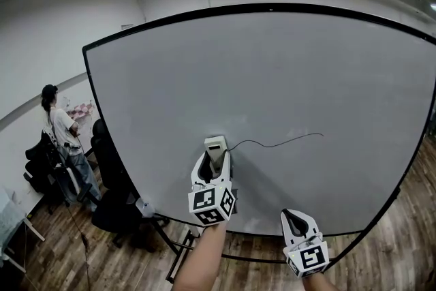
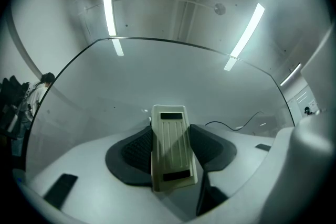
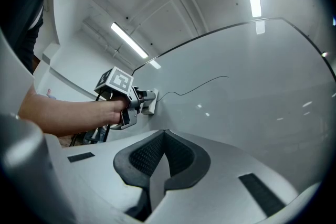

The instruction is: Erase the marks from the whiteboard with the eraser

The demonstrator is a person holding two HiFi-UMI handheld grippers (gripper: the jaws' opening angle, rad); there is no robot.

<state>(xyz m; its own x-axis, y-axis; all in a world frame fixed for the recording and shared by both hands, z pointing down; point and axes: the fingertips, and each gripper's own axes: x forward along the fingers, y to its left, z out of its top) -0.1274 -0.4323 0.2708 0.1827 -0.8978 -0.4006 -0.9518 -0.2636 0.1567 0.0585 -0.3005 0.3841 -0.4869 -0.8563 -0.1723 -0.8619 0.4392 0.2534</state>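
**Eraser clamped in the left fingers, at the left end of the drawn line**

We see the left gripper (image 1: 213,164) held up to the whiteboard (image 1: 286,71), its fingers (image 2: 135,152) clamped on the cream eraser (image 1: 217,145). In the left gripper view the eraser stands lengthwise between the two dark pads, one pad against each long side. Its ribbed back faces the camera, and its far end reaches past the fingertips toward the board.

In the right gripper view the eraser's face lies against the board surface. It sits in the lower part of the whiteboard, nearer the bottom edge than the top and left of the middle. A thin black line (image 1: 279,144) starts just beside the eraser and runs from it toward the right edge, rising slightly at its far end.

The right gripper (image 1: 294,220) hangs lower, by the whiteboard's bottom edge and well apart from the eraser. Its fingers (image 3: 181,157) are closed on each other at the tips, with nothing between them.

Beyond the board's left edge a person (image 1: 61,129) stands near dark chairs (image 1: 112,208) on a wooden floor (image 1: 61,255).
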